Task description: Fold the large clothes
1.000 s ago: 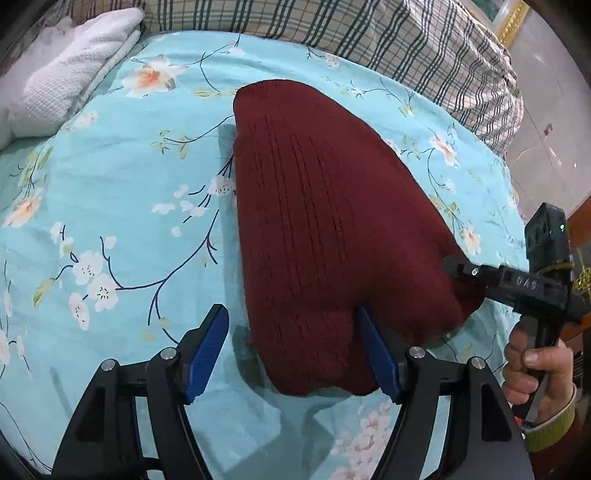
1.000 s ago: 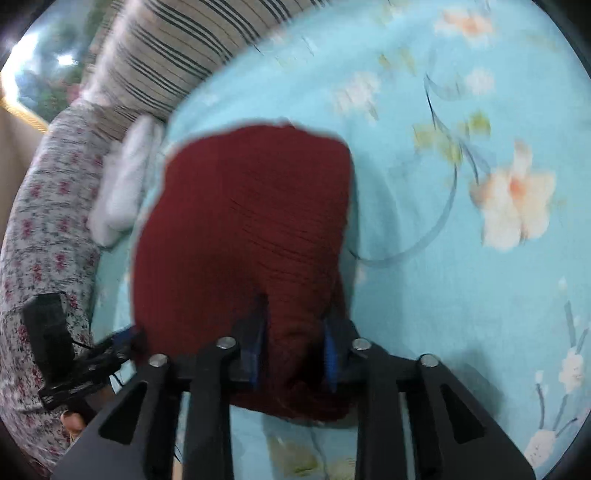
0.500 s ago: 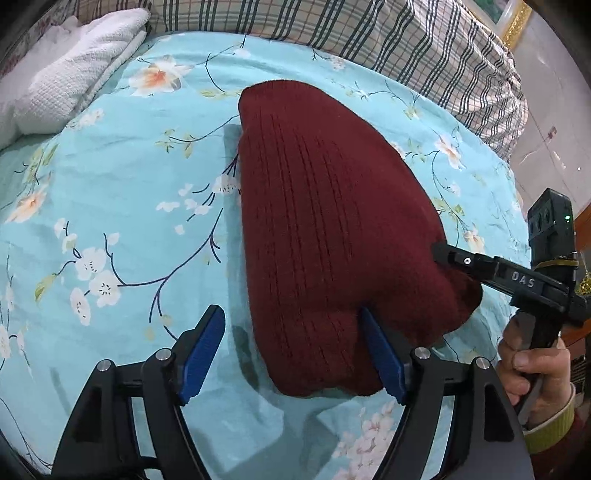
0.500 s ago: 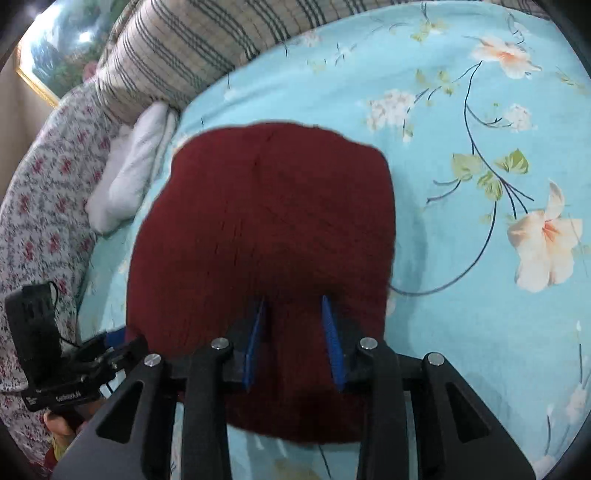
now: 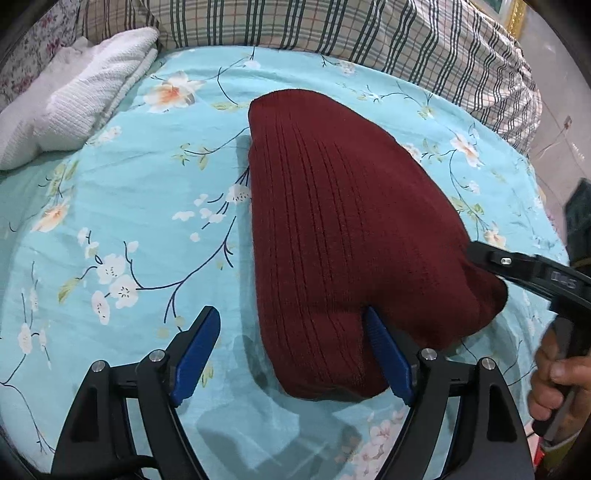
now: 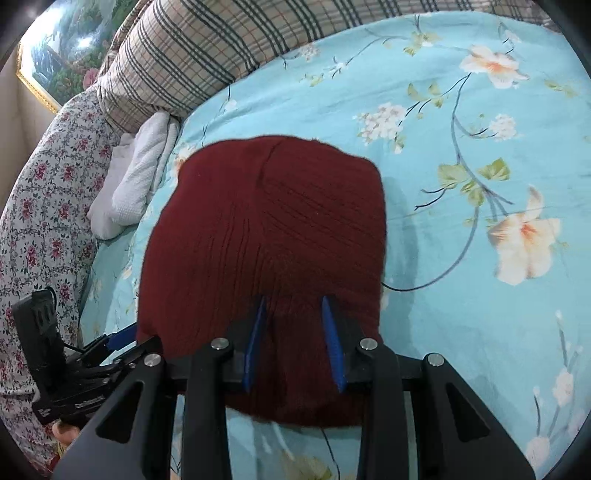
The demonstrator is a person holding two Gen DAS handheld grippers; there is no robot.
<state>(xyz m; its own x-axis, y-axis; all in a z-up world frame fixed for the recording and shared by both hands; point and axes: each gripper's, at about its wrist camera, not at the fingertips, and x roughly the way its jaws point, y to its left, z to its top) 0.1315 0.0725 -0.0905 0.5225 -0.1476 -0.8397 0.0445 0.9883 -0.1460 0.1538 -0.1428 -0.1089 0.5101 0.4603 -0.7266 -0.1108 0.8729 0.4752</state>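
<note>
A dark red knit sweater [image 5: 340, 229] lies folded into a compact block on the flowered turquoise bedsheet [image 5: 122, 199]; it also fills the middle of the right wrist view [image 6: 273, 236]. My left gripper [image 5: 291, 332] is open at the sweater's near left corner, its right finger against the knit, the left finger over bare sheet. My right gripper [image 6: 293, 317] is open, its blue pads resting over the sweater's near edge with a fold of knit between them. The right gripper also shows at the right in the left wrist view [image 5: 517, 266].
A plaid pillow [image 5: 332, 33] runs along the far side of the bed. A white folded towel [image 5: 77, 99] lies at the far left, beside a flowered quilt [image 6: 40, 206]. A framed picture [image 6: 55, 40] hangs behind.
My right gripper has opened and let go of the sweater's edge, which now lies flat. The left gripper has stayed open at the near corner, drawing back slightly.
</note>
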